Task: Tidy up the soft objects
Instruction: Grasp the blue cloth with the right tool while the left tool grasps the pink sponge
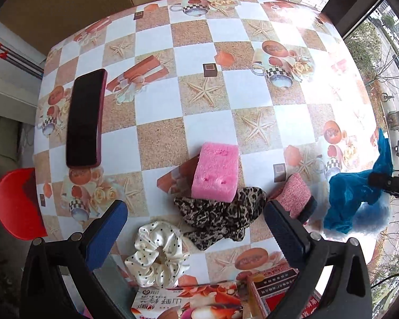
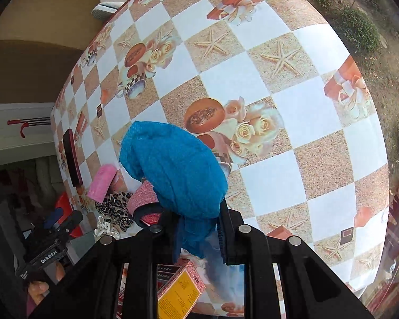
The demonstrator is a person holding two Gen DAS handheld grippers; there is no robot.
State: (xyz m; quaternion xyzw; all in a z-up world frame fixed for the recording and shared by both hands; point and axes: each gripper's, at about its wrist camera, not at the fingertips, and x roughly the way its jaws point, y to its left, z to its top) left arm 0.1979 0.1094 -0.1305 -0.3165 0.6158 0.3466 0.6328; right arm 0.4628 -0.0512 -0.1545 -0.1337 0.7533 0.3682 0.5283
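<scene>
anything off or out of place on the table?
The pink sponge sits tilted, its near end propped on the leopard-print scrunchie, and has small gouges in its face. A phone lies among the soft items. The blue cloth hangs bunched from the right gripper.

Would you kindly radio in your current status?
Left gripper open above white scrunchie. Right gripper shut on blue cloth, lifted. Nothing blocking.

Beyond your left fingers spreads a checkered starfish-print tablecloth (image 1: 188, 122), glaring white at its far right. A big window (image 1: 385, 79) stands right of them; a red plastic stool (image 1: 16, 202) sits left.
</scene>
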